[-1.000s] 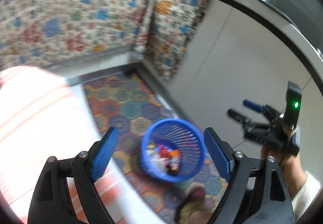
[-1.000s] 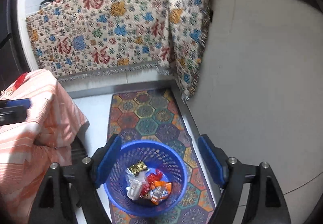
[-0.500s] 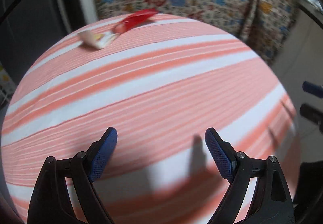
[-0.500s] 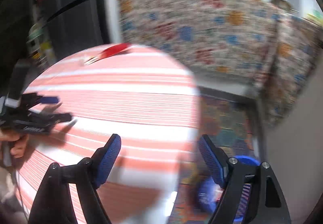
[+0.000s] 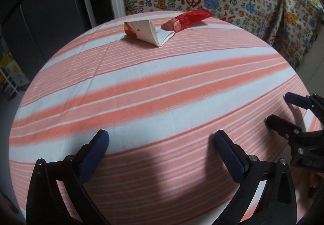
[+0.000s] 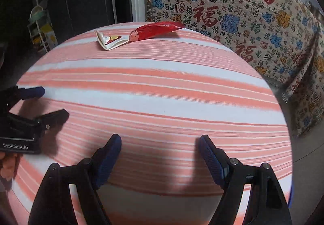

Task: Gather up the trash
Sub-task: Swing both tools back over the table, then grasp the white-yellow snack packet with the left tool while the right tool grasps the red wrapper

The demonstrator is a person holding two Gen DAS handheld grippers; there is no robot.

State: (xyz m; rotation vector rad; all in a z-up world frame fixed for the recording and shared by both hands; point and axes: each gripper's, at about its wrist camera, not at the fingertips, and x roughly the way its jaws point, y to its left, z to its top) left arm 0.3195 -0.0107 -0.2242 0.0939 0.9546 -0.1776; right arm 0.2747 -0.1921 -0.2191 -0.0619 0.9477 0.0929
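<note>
Left wrist view shows your left gripper [image 5: 162,144] with jaws spread wide, holding nothing, over the near edge of the bench. Your right gripper [image 6: 160,146] is likewise wide open and empty. Its body reads "DAS" in the left view; the left one's reads "GenRobot.AI" in the right view. A red wrapper [image 5: 187,19] and a flattened white carton [image 5: 147,31] lie touching at the far side, on the pink-striped cloth [image 5: 154,91]. Behind hangs a patterned throw [image 6: 232,10] printed with red "福" characters.
</note>
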